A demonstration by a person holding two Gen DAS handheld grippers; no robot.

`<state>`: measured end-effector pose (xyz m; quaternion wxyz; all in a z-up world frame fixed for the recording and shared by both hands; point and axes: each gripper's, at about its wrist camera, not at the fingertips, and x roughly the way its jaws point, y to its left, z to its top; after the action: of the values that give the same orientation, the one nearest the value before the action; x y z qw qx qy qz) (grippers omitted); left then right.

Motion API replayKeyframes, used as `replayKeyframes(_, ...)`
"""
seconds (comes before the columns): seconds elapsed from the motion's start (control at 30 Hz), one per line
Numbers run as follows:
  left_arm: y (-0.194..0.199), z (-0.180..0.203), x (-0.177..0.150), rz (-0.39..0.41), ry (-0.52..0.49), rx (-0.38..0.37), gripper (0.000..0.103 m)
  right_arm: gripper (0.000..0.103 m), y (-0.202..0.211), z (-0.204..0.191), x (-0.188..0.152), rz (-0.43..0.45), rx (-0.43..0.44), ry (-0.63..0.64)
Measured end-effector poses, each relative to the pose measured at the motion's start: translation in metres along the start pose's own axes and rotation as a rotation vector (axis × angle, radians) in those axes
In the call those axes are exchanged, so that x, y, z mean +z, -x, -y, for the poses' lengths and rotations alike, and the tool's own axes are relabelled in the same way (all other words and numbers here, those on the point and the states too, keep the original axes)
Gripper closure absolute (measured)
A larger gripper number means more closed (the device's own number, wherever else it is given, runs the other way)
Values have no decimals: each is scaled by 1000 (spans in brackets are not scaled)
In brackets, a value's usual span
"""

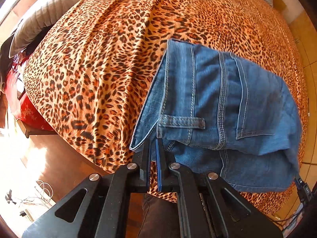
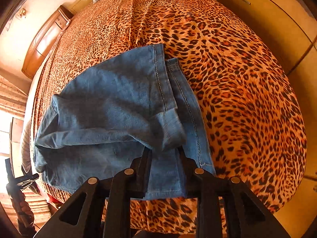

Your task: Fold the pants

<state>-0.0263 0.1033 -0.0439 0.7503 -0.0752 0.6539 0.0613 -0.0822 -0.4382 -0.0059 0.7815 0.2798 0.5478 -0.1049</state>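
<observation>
Denim fills the right half of the left wrist view: the blue pants (image 1: 218, 103) lie folded on a bed covered with a leopard-print bedspread (image 1: 99, 69), waistband, belt loop and a back pocket facing up. The left gripper (image 1: 152, 154) reaches in from the bottom centre of the frame, its black fingers (image 1: 143, 158) clenched together on the waistband corner at the lower left of the garment, the blue pads nearly touching. A striped grey pillow (image 1: 39, 17) sits at the upper left edge of the bed and another at the upper right. Below the bed, at lower left, bare wooden floor (image 1: 59, 158) shows, with a white cable (image 1: 43, 192) lying on it. A red patterned cloth (image 1: 23, 107) hangs at the far left.

From the right wrist view, the same pants (image 2: 111, 107) spread across the centre and left of the frame on the bedspread (image 2: 247, 99), the hemmed leg ends pointing toward the upper centre. The right gripper (image 2: 164, 158) comes up from the bottom centre; its fingers (image 2: 144, 164) stand apart, with a strip of denim passing between them, and the fabric looks loose rather than pinched. A wooden headboard (image 2: 45, 39) curves along the upper left, and a wardrobe (image 2: 257, 19) fills the upper right. At the lower left edge the left gripper (image 2: 25, 180) appears small, with a hand (image 2: 22, 208) holding its handle.
</observation>
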Motion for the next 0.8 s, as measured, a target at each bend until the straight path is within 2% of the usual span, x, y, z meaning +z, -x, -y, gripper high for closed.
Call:
replayKeyframes(0.03, 8, -6, -1, 10, 17, -17, 98, 66, 6, 3, -3, 8, -2, -11)
replayKeyframes(0.07, 16, -10, -1, 16, 31, -48, 95, 57, 14, 5, -5, 20, -10, -26)
replayKeyframes(0.13, 25, -12, -4, 24, 60, -94, 80, 52, 28, 10, -9, 46, 23, -69)
replayKeyframes(0.17, 26, -9, -4, 25, 76, -117, 59, 46, 31, 12, -10, 52, 73, -103)
replayKeyframes(0.2, 25, -5, -7, 23, 90, -143, 49, 37, 31, 14, -11, 49, 132, -147)
replayKeyframes(0.23, 22, 0, -9, 17, 101, -168, 41, 34, 26, 15, -13, 36, 192, -202)
replayKeyframes(0.33, 3, 18, -9, -62, 143, -265, 41, 32, -5, 7, -15, -48, 332, -340)
replayKeyframes(0.43, -19, 30, -9, -150, 231, -358, 41, 32, -37, 0, -19, -111, 382, -431)
replayKeyframes(0.53, -39, 39, -10, -215, 290, -386, 41, 32, -58, -5, -22, -141, 407, -499)
replayKeyframes(0.63, -51, 49, -8, -243, 306, -382, 41, 32, -69, -4, -24, -133, 429, -568)
replayKeyframes(0.77, -60, 64, 8, -223, 282, -317, 43, 33, -77, 0, -18, -93, 481, -657)
replayKeyframes(0.8, -60, 69, 14, -217, 258, -285, 60, 40, -78, 2, -16, -79, 488, -661)
